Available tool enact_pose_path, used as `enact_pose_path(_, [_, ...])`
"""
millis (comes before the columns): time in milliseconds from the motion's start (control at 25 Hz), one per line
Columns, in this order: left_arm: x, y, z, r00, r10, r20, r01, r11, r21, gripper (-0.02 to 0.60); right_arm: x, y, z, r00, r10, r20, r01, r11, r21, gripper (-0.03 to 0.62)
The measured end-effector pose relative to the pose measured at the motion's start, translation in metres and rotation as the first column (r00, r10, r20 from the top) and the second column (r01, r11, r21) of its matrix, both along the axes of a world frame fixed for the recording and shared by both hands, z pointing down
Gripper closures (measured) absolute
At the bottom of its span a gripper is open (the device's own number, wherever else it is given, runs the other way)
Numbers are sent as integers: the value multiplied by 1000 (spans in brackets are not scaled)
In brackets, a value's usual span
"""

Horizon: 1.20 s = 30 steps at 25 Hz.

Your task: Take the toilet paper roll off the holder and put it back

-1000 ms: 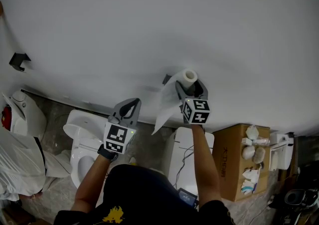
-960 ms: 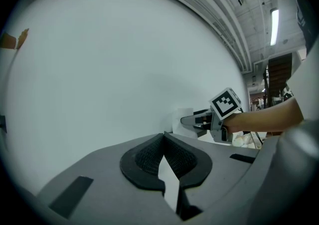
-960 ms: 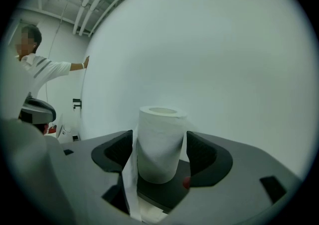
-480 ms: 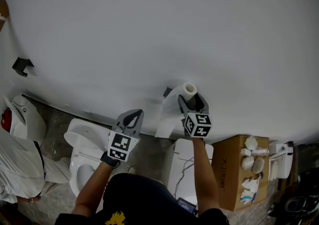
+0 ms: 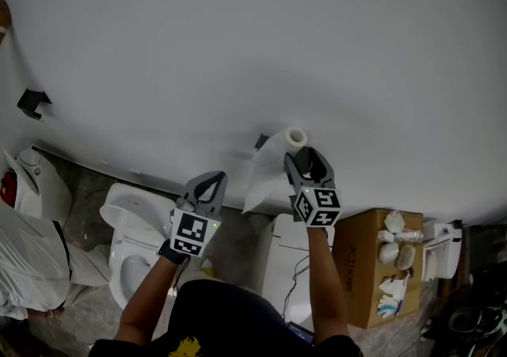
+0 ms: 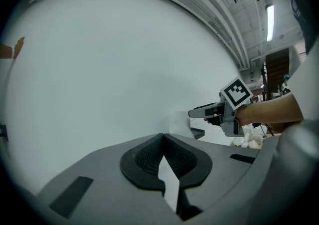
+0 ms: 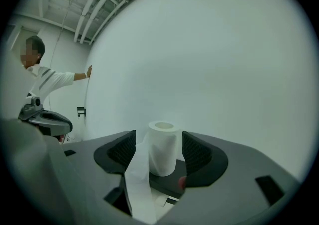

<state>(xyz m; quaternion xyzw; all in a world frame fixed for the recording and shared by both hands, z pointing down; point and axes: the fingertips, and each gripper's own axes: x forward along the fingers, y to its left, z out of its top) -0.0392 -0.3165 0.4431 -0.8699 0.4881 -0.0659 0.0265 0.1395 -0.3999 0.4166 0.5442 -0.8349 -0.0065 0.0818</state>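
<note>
The white toilet paper roll (image 5: 295,138) stands upright at the black holder (image 5: 261,142) on the white wall, with a loose tail (image 5: 257,177) hanging down to the left. My right gripper (image 5: 309,159) points at it from just below. In the right gripper view the roll (image 7: 162,149) sits between the two pads with a narrow gap on each side, above the holder's black plate (image 7: 167,186). The jaws have just been closing and the right gripper (image 7: 158,139) is still open. My left gripper (image 5: 211,179) hangs apart to the left, its tips (image 6: 162,135) touching, holding nothing.
Below the wall are a white toilet (image 5: 127,221), a white tank (image 5: 281,260) and a cardboard box (image 5: 360,268) topped with white items. A small black bracket (image 5: 32,100) sits far left on the wall. A person (image 7: 42,77) leans a hand on the wall.
The right gripper has drawn back a little from the roll, which now shows clear beyond its tips. The roll stays at the holder. The left gripper has hardly moved.
</note>
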Motion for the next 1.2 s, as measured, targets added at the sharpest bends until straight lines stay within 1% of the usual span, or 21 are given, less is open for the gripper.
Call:
enact_pose_path(280, [17,23,-4,1000,-17,-14,17,1000,7,563,11,43,-14,999,-33,16,32,999,26,342])
enact_pose_path(560, [51,64,-10,1000,-17,2,17,1000,13,563,37,93,-23,997,-66,34,65,997,37,358])
enact_pose_path(800, [79,108,-17,999,-43,19,42,999,26,563,59,136,-31,993,-107,41,105,993,55,364])
enact_pose_path(1000, [82,141,-20,997,-76,31,75,997,23,563,63,173,-35,989,-142,43,139,988,62,367])
enact_pose_path(1200, [78,161,-22,995,-90,33,89,996,29,563,67,206,-40,990,-130,56,126,989,81,381])
